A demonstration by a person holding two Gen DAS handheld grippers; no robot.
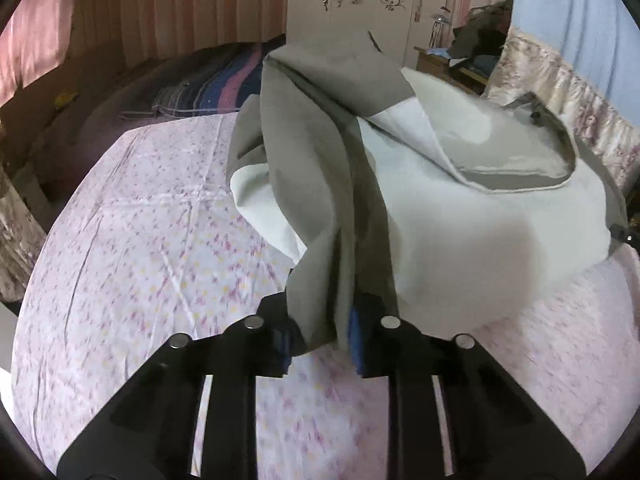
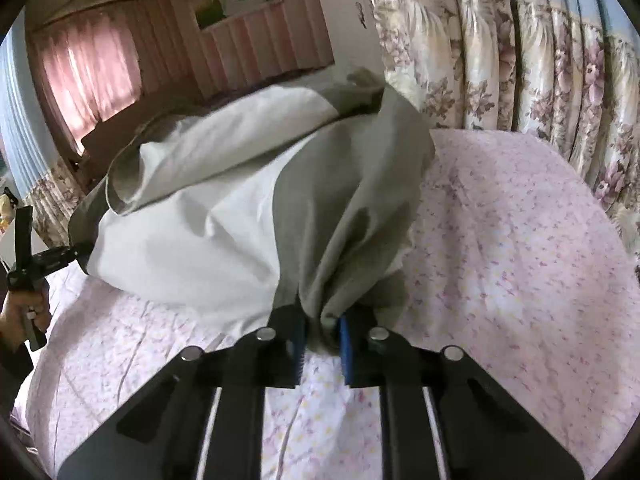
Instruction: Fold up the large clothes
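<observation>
A large grey-and-white garment (image 1: pixel 460 216) hangs bunched above the bed, held at two places and sagging between them over the bedsheet (image 1: pixel 132 240). Its grey outer cloth folds over a white lining, and a rounded opening with a pale hem gapes on its upper side.

The left tool (image 1: pixel 322 340) is clamped on a gathered grey fold of the garment, the cloth pinched between its blue pads. The right tool (image 2: pixel 322 338) likewise grips a twisted grey bunch, its jaws nearly together on the cloth. In the right wrist view the left tool (image 2: pixel 60 258) shows at the far left edge, biting the garment's other end, with the person's hand (image 2: pixel 28 312) around its handle.

The bedsheet is white with small pink and yellow flowers, creased in long lines. A striped blanket (image 1: pixel 208 88) in blue, pink and dark bands lies at the far end of the bed. Floral curtains (image 2: pixel 540 72) hang just beside the bed; pink curtains (image 2: pixel 88 76) glow with daylight on the far wall. A white wardrobe (image 1: pixel 360 8) with flower stickers stands behind, near a wooden stand (image 1: pixel 452 60) heaped with dark clothes.
</observation>
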